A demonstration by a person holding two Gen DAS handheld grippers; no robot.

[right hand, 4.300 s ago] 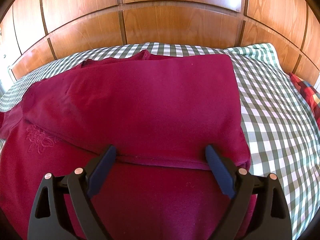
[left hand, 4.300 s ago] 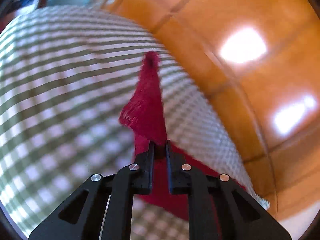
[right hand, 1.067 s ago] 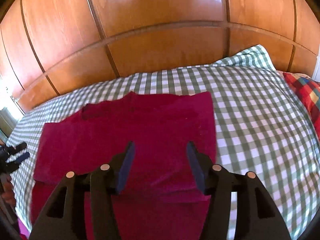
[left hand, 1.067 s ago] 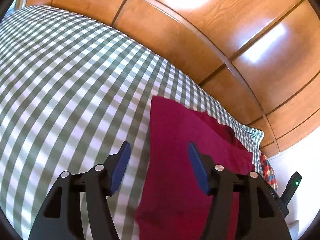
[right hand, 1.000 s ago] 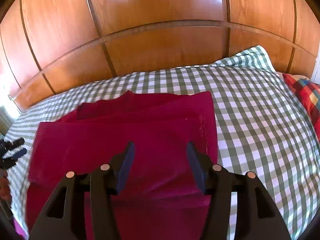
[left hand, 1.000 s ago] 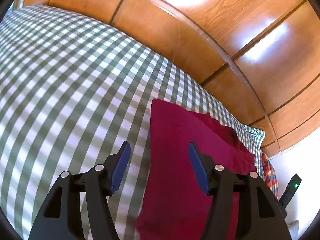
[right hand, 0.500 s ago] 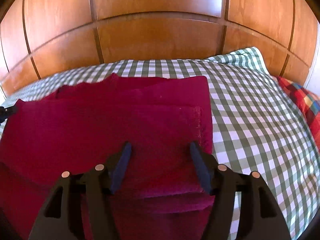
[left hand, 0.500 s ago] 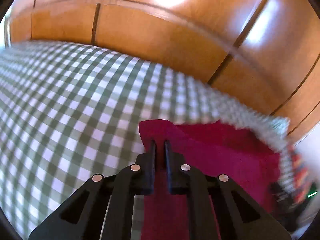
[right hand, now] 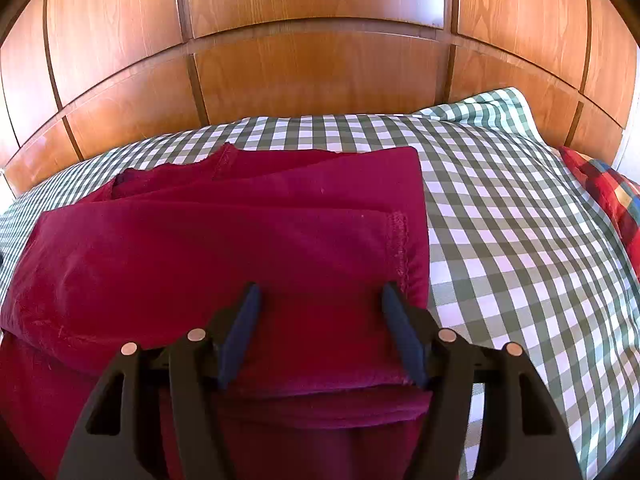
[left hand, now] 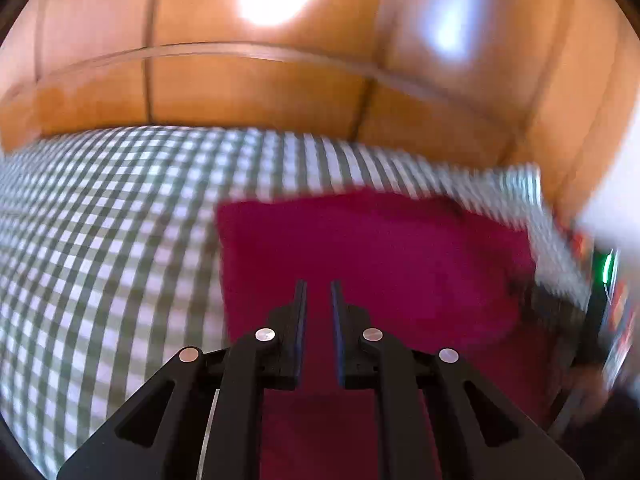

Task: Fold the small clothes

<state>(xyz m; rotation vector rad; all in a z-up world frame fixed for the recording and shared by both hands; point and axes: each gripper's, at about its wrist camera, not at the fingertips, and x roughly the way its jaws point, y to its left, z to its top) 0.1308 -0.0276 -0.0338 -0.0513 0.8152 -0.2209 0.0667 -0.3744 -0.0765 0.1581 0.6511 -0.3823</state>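
Wood-panelled headboard [right hand: 320, 80] behind, green-checked bed [right hand: 520, 240] below, and my crimson garment [right hand: 240, 240] lies folded across it, long axis running side to side. My left hand-held gripper [left hand: 319, 292] has its jaws pressed nearly together over the cloth's left part, though I can't tell if it pinches any. My right hand-held gripper [right hand: 320, 296] sits spread over the near right corner, beside the stitched hem, with bare sheet to its right.

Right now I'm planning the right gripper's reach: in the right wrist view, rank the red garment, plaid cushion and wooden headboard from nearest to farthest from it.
1. Red garment: directly under and ahead of the right gripper.
2. Plaid cushion: off to the right, at the bed's edge.
3. Wooden headboard: straight ahead, behind the checked bedding.
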